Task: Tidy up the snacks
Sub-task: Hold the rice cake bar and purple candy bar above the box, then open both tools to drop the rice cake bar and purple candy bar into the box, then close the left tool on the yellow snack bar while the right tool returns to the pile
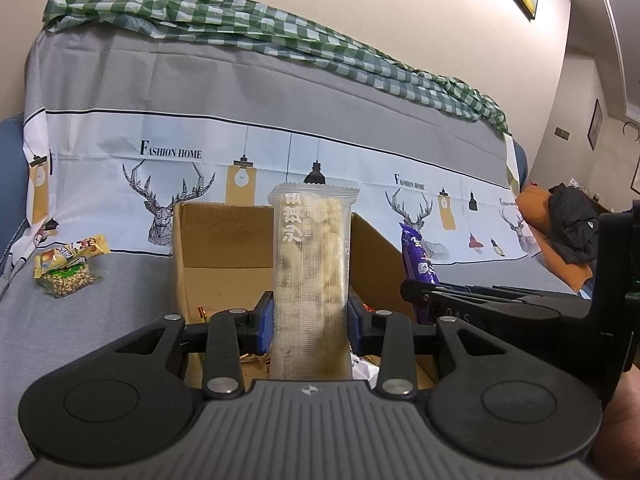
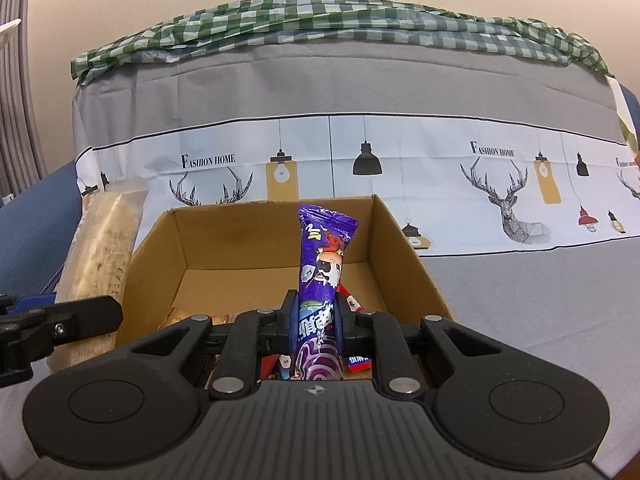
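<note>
Our left gripper [image 1: 311,326] clamped on a clear rice-puff pack [image 1: 311,272] mid-frame, our right gripper [image 2: 316,326] clamped on a purple snack pack [image 2: 322,264], cardboard box [image 2: 404,248] behind both, peanut packets [image 1: 66,266] at left.

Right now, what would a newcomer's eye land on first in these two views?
The purple snack packet, upright in the right gripper over the open cardboard box. Next, the clear pale snack bar clamped in the left gripper before the same box. Behind them hangs the deer-print cloth.
</note>
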Motion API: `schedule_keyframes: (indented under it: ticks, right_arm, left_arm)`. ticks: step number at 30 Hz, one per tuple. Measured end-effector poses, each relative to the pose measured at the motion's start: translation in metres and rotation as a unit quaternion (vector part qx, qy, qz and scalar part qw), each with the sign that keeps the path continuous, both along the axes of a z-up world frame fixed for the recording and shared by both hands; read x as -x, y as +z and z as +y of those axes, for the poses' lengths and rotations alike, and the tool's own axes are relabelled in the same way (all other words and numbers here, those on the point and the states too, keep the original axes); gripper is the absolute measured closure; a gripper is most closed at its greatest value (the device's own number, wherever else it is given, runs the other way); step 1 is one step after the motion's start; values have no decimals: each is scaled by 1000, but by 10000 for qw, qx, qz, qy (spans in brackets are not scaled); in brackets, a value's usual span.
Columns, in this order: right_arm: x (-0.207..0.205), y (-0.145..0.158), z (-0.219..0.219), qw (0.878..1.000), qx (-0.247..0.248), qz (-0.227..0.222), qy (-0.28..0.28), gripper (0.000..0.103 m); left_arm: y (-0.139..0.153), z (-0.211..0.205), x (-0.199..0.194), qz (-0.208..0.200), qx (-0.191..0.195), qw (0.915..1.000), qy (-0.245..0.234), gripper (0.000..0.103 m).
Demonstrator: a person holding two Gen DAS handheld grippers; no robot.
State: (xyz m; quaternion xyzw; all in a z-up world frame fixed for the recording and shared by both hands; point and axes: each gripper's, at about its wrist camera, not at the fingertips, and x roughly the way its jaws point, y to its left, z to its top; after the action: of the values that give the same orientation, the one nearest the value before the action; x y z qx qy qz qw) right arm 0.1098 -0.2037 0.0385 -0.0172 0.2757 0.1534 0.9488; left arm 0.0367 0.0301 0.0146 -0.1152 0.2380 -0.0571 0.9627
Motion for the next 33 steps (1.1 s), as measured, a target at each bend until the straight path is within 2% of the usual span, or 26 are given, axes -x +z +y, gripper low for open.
schedule_keyframes:
  ticks: [2, 4, 5, 6, 10, 13, 15, 18, 25, 27, 29, 31, 32, 33]
  right_arm:
    - [0, -1, 0, 10000, 10, 4, -18, 85]
    - [-1, -2, -1, 10000, 19, 30, -88, 82]
    - [-1, -2, -1, 9999, 27, 26, -137, 69]
    - [-1, -1, -1, 9998, 41, 0, -202, 53]
    - [-1, 1, -6, 9994, -7, -79, -331, 47]
    - [-2, -1, -6, 9994, -13, -36, -343, 47]
    - [-1, -1, -5, 9994, -19, -47, -333, 47]
    - [0, -1, 1, 9996, -36, -59, -277, 47]
    - [3, 2, 21, 9995, -252, -157, -46, 51]
    - [4, 3, 27, 9993, -342, -157, 49, 63]
    - [4, 4, 34, 9988, -434, -157, 172, 69]
    - [5, 4, 42, 9983, -466, -161, 299, 70]
    - [5, 4, 47, 9981, -485, -148, 357, 70]
    - [6, 4, 50, 9979, -497, -142, 391, 70]
  left_arm:
    - [-2, -1, -1, 56, 92, 9998, -180, 63]
    - [-2, -3, -2, 80, 185, 9992, -340, 50]
    - [-2, -4, 0, 22, 161, 9993, -341, 41]
    - [-1, -4, 1, -26, 142, 9993, -359, 40]
    - [-2, -1, 0, 0, 196, 9994, -293, 40]
    - [-4, 4, 0, 52, 247, 9995, -188, 48]
    - [-3, 9, 1, 54, 227, 9996, -147, 73]
    - [0, 18, 3, 78, 108, 9999, -65, 85]
    - [20, 62, -14, 208, -130, 9994, -246, 85]
    - [23, 79, -30, 303, -296, 9986, -314, 85]
    - [21, 94, -47, 419, -446, 9974, -370, 85]
    - [16, 111, -65, 447, -773, 9954, -343, 83]
    - [11, 119, -73, 444, -941, 9941, -294, 80]
    - [6, 126, -80, 446, -1067, 9930, -226, 68]
